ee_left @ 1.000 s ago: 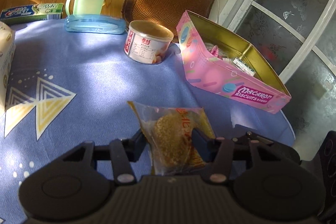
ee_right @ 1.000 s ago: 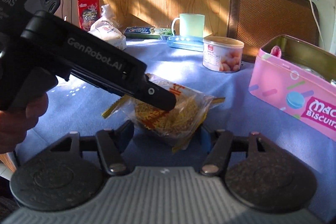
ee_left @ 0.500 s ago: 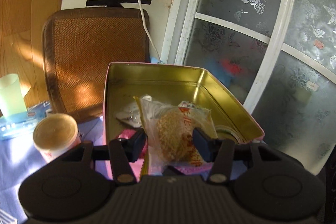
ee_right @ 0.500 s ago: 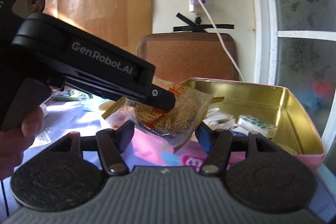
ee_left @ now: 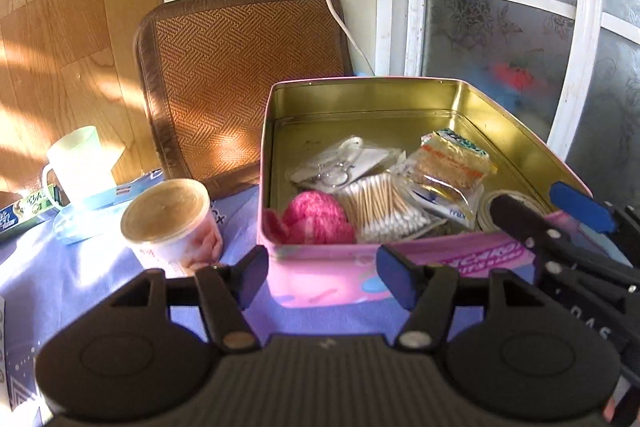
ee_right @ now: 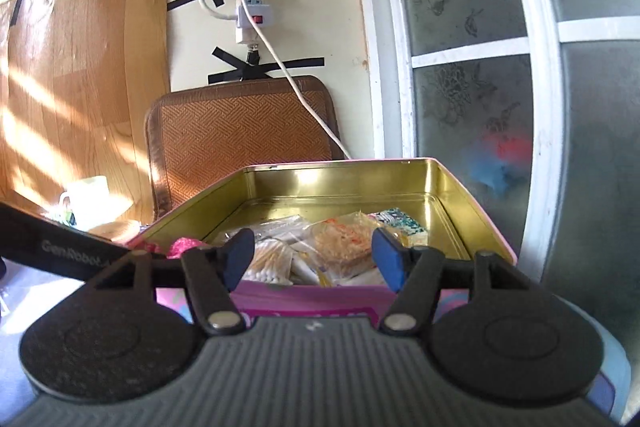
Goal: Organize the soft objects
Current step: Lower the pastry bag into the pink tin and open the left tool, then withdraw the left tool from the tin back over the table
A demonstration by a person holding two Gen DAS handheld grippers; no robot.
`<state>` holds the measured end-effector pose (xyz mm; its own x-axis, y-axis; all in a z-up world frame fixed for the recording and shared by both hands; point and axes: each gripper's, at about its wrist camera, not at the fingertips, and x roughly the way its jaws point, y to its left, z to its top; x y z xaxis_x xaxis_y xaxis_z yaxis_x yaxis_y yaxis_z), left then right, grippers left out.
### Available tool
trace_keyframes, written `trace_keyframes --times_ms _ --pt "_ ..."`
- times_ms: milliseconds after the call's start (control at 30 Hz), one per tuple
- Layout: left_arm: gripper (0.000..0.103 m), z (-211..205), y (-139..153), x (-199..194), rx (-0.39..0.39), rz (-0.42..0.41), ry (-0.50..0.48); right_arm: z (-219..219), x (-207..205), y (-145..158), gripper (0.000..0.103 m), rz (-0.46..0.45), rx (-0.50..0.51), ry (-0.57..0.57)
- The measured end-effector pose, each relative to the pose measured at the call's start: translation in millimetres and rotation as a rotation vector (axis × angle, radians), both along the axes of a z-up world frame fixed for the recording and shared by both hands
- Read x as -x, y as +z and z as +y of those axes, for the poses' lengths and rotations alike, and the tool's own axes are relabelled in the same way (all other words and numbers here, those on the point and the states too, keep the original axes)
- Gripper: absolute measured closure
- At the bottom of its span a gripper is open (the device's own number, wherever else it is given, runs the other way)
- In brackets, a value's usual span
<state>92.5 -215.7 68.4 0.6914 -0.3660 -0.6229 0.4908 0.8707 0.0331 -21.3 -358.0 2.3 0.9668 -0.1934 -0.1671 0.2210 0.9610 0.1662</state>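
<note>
Left wrist: noodle packet (ee_left: 448,163) beyond hand-held gripper (ee_left: 322,275)

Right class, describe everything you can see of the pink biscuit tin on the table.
The pink rectangular biscuit tin stands upright and lidless on the lilac tablecloth. Its outside is pink with pastel shapes and white lettering; its inside is shiny gold metal. It holds a pink knitted ball, a pack of cotton swabs and several small packets, with its far half bare.

Black left tool (ee_left: 322,273); blue-padded right tool (ee_right: 313,257) with silver screws.
</note>
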Motion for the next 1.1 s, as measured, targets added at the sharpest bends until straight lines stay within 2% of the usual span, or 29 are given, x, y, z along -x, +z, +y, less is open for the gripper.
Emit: trace_keyframes --times_ms 133,267,433,767,1100 --pt "0.036 9.8 -0.9 22.4 -0.029 -0.038 -0.002 0.0 16.3 -2.3 0.036 0.01 -0.131 0.031" --pt "0.035 23.2 -2.8 42.1 -0.052 -0.069 0.003 3.8 22.7 -10.8 0.036 0.055 -0.268 0.062" --pt "0.034 43.2 -8.1 56.3 -0.065 -0.084 0.015 15.1 22.8 -18.1 0.036 0.12 -0.347 0.1" --pt "0.033 84.3 -22.1 67.8 -0.053 -0.061 0.059 50.1 24.7 -18.9 0.036 0.171 -0.334 0.155" --pt "0.031 118.5 -28.8 65.5 -0.027 -0.038 0.105 83.5 19.2 -11.3 0.036 0.19 -0.278 0.207"
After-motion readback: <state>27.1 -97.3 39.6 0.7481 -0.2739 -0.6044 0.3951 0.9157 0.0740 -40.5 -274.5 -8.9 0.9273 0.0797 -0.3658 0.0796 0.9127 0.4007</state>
